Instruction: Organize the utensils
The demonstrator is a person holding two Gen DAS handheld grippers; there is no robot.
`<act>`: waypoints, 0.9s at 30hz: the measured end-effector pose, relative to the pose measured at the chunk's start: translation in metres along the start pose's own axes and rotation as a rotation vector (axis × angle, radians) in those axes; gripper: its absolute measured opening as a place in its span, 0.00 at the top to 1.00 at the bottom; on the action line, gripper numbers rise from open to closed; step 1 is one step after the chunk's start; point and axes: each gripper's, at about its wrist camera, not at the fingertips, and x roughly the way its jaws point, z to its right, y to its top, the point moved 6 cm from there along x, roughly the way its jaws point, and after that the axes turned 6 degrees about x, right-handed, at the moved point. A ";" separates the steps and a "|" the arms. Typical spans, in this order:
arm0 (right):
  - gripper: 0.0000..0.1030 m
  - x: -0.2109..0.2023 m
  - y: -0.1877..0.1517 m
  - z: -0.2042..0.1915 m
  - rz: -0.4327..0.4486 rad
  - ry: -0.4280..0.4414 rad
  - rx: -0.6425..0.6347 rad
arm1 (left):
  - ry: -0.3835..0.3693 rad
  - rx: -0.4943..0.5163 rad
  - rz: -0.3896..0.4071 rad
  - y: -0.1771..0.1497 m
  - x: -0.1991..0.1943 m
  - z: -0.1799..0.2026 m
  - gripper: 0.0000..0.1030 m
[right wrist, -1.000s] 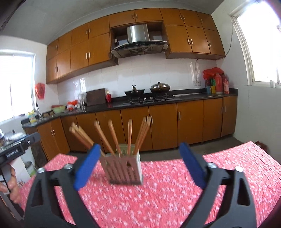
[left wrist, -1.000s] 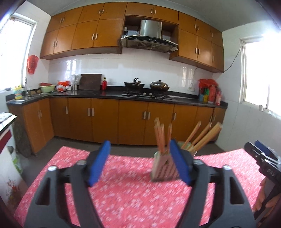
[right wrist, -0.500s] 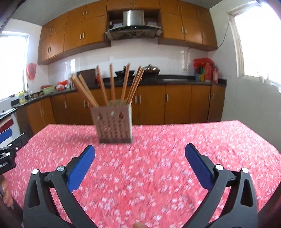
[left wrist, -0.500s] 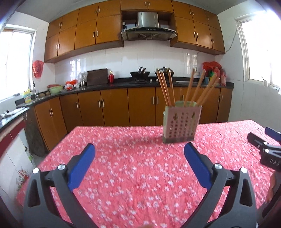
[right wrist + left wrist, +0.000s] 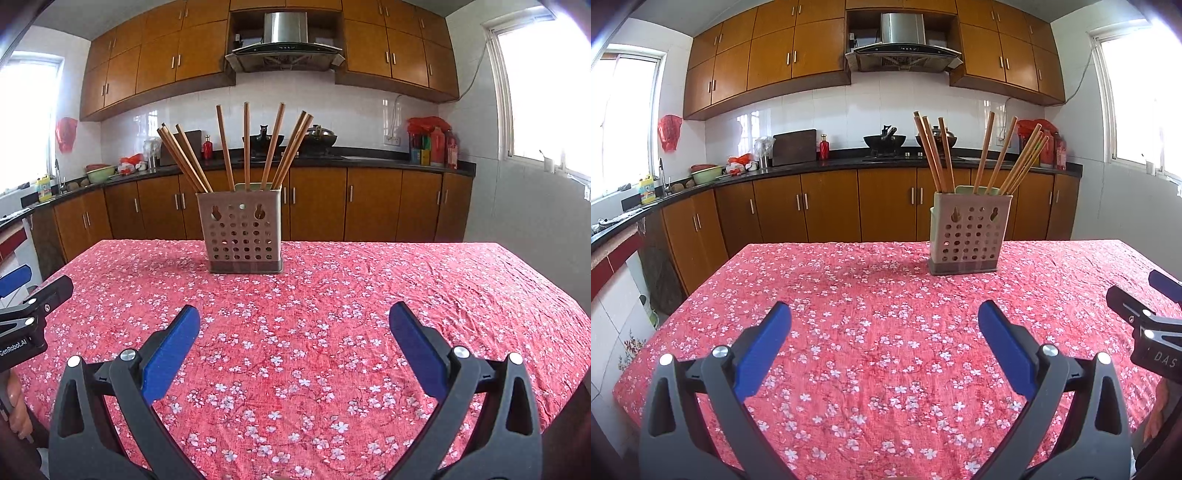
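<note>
Red cloth printed with small white blossoms (image 5: 886, 332) covers a kitchen table, and on its far half stands an upright beige perforated plastic utensil holder (image 5: 966, 236) on a darker base. Roughly ten long brown wooden chopsticks (image 5: 934, 155) rise from the holder, fanned out and leaning left and right, their lower ends hidden inside it. In the left wrist view the holder sits right of centre; in the right wrist view the same holder (image 5: 242, 232) and chopsticks (image 5: 245, 144) sit left of centre, so the holder lies ahead of and between the two tools.

The black left gripper with blue finger pads (image 5: 884, 325) hangs over the near part of the cloth, its jaws spread wide with nothing between them, well apart from the holder. The matching right gripper (image 5: 293, 325) is likewise spread wide and holds nothing, also well short of the holder. Each tool shows at the edge of the other's view, with a bit of the person's hand beneath.

Behind the table run brown wooden base cabinets under a black countertop (image 5: 369, 157), with a black wok (image 5: 884, 140) on the stove below a steel range hood (image 5: 903, 37). Bright windows flank the room.
</note>
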 end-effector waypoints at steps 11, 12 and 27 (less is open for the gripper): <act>0.02 -0.002 -0.001 0.000 0.005 -0.002 0.002 | 0.002 -0.002 -0.004 -0.001 0.000 0.001 0.04; 0.02 -0.002 -0.001 0.001 0.005 -0.002 0.003 | 0.001 -0.003 -0.005 -0.001 0.000 0.001 0.04; 0.02 -0.002 -0.002 0.003 0.000 -0.003 0.016 | -0.004 -0.006 -0.010 -0.002 0.002 0.002 0.04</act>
